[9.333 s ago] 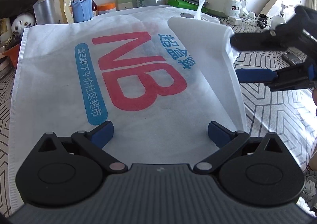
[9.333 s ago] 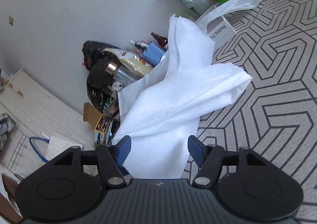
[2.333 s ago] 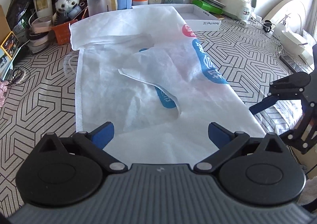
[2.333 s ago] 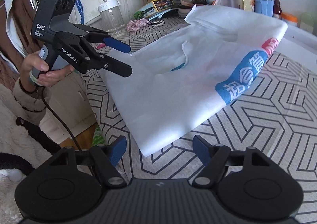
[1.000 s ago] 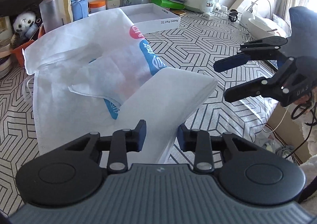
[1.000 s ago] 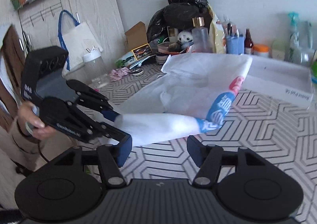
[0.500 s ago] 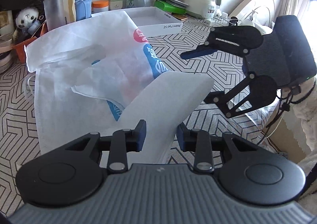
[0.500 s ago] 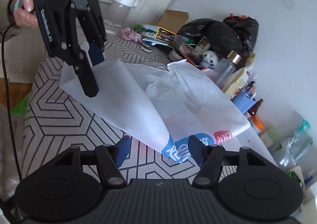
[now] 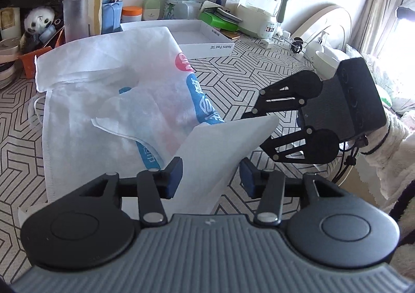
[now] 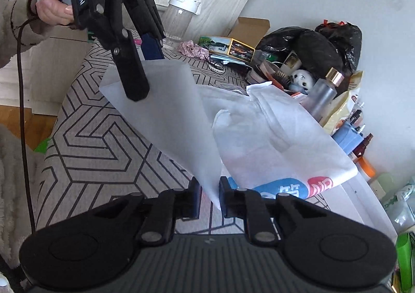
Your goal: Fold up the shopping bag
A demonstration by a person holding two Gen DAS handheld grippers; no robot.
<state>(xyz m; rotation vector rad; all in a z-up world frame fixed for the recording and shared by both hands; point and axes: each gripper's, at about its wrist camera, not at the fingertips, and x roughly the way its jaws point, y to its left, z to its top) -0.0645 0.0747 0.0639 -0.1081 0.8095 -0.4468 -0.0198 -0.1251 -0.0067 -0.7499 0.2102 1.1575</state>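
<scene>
A white shopping bag (image 9: pixel 109 78) with red and blue print lies partly folded on the patterned table (image 9: pixel 259 78); it also shows in the right wrist view (image 10: pixel 272 137). Its near end is lifted off the table. My left gripper (image 9: pixel 210 176) has its jaws partly apart with the lifted flap (image 9: pixel 223 148) between them; in the right wrist view it (image 10: pixel 142 85) reaches the flap's far corner. My right gripper (image 10: pixel 209 198) is shut on the flap's near corner (image 10: pixel 181 122); in the left wrist view it (image 9: pixel 249 124) sits behind the flap's tip.
A white box lid (image 9: pixel 202 39), bottles, a frosted bottle (image 9: pixel 76 10), a panda toy (image 9: pixel 35 22) and black bags (image 10: pixel 311 47) crowd the table's far side. The table edge (image 10: pixel 64 101) drops to the floor at the left in the right wrist view.
My right gripper has closed on the lifted flap's corner. My left gripper's jaws have widened since half a second ago. The flap stands higher and tauter between the two grippers.
</scene>
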